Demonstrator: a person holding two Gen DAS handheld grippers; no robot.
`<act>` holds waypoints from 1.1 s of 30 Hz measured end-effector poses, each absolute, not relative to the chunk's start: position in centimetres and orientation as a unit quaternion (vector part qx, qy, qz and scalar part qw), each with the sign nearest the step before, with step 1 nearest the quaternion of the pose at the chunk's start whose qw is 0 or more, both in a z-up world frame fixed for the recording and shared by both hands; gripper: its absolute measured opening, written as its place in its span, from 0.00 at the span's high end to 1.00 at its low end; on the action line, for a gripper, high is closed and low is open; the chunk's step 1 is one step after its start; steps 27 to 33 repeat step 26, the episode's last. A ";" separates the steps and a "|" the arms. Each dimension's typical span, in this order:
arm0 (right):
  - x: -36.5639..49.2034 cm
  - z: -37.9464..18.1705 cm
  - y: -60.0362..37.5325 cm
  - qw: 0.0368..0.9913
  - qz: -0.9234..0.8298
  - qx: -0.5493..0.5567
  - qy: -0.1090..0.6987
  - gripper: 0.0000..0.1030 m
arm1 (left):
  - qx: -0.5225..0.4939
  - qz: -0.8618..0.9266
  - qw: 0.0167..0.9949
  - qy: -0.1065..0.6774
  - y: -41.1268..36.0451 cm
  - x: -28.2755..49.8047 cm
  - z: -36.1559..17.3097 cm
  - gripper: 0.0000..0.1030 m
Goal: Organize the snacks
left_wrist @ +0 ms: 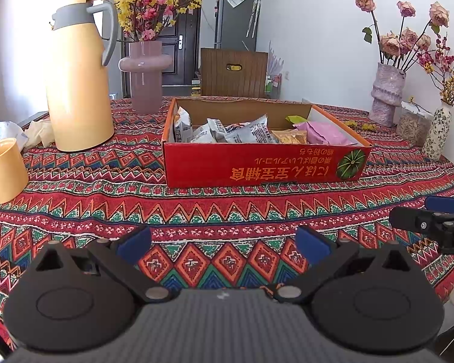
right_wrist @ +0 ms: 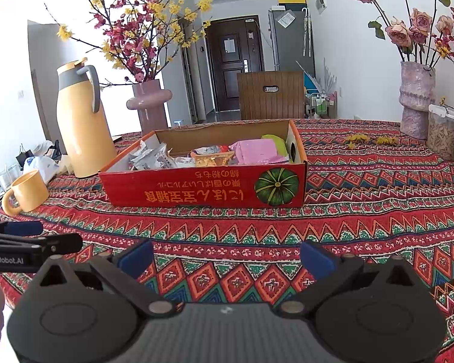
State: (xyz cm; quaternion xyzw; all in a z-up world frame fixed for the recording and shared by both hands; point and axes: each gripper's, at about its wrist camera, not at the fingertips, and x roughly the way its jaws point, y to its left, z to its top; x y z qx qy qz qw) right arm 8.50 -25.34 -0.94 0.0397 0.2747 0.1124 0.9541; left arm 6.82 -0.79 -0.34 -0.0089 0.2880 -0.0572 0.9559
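From the left wrist view, the left gripper (left_wrist: 224, 243) hovers low over the patterned tablecloth (left_wrist: 227, 211), its blue-padded fingers spread wide with nothing between them. Straight ahead sits the red cardboard box (left_wrist: 257, 166), printed with a green pumpkin and upside-down lettering. The snacks lie inside it: grey-and-white packets (left_wrist: 242, 131) toward the box's left and middle, an orange packet (left_wrist: 290, 136) beside them, and a pink packet (left_wrist: 327, 133) at its right end. Left of the box stands a yellow thermos jug (left_wrist: 80, 78), with a yellow mug (left_wrist: 4, 171) nearer the camera and a mauve vase (left_wrist: 145, 72) of blossom branches behind. Right of the box, the right gripper (left_wrist: 439, 214) enters from the frame edge.

From the right wrist view, the right gripper (right_wrist: 225, 257) also hangs over the cloth, fingers wide apart and empty. The box (right_wrist: 196, 187) lies ahead and slightly left, the pink packet (right_wrist: 257, 151) against its right wall, the grey packets (right_wrist: 151, 158) at its left. The left gripper (right_wrist: 30, 239) shows at the left edge, below the mug (right_wrist: 27, 192); its opening cannot be judged here.
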 end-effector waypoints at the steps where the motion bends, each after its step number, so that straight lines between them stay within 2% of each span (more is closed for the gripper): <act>1: 8.5 -0.9 -25.3 0.954 0.112 0.040 0.275 0.00 | -0.009 -0.057 0.956 0.288 -0.8 6.8 -0.3 0.00; 33: 8.6 -1.6 -25.2 0.951 0.114 0.037 0.286 0.00 | -0.013 -0.067 0.955 0.288 -0.6 7.0 -0.6 0.00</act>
